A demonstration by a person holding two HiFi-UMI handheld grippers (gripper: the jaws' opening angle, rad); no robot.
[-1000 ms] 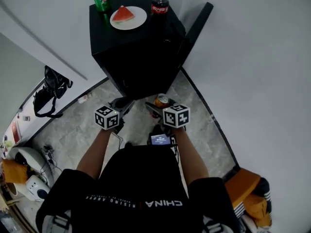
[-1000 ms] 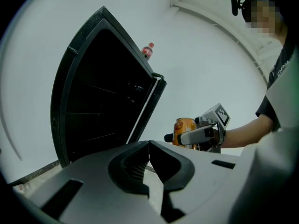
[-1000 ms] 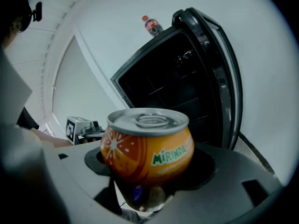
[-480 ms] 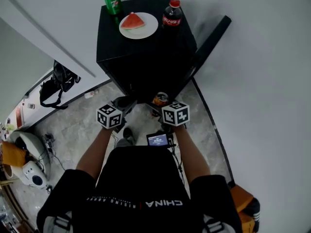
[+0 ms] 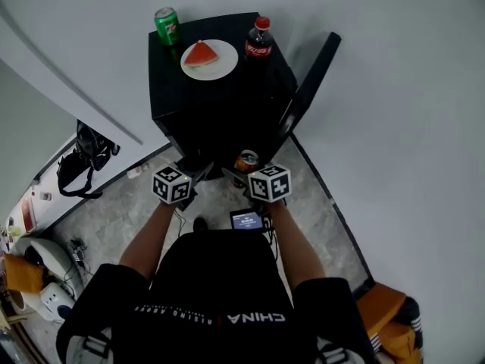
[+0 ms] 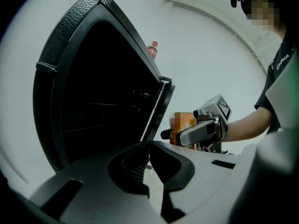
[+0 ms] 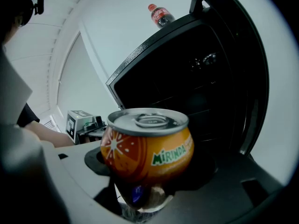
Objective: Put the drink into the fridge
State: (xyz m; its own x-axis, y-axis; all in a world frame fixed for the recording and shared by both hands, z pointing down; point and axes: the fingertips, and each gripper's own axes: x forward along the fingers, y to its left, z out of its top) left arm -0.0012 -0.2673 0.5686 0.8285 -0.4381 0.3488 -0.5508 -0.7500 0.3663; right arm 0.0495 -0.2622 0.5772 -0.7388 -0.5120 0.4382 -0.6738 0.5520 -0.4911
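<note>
An orange Mirinda can [image 7: 148,146] stands upright in my right gripper [image 7: 148,171], which is shut on its lower half. In the head view the can [image 5: 246,161] and right gripper [image 5: 241,174] are low in front of the black mini fridge [image 5: 212,105], whose door [image 5: 307,86] stands open to the right. The dark fridge interior [image 7: 187,87] lies straight beyond the can. My left gripper [image 5: 198,174] hangs beside it on the left, its jaws together [image 6: 149,155] with nothing between them. From the left gripper view the can [image 6: 183,125] shows to the right.
On the fridge top stand a green can [image 5: 166,26], a white plate [image 5: 220,67] with a watermelon slice, and a cola bottle [image 5: 258,39]. White walls stand behind and to the right. A black bag [image 5: 83,161] lies on the tiled floor at the left.
The head view has swayed a little. Both grippers stay in front of the open fridge, and the orange can stays in the right gripper.
</note>
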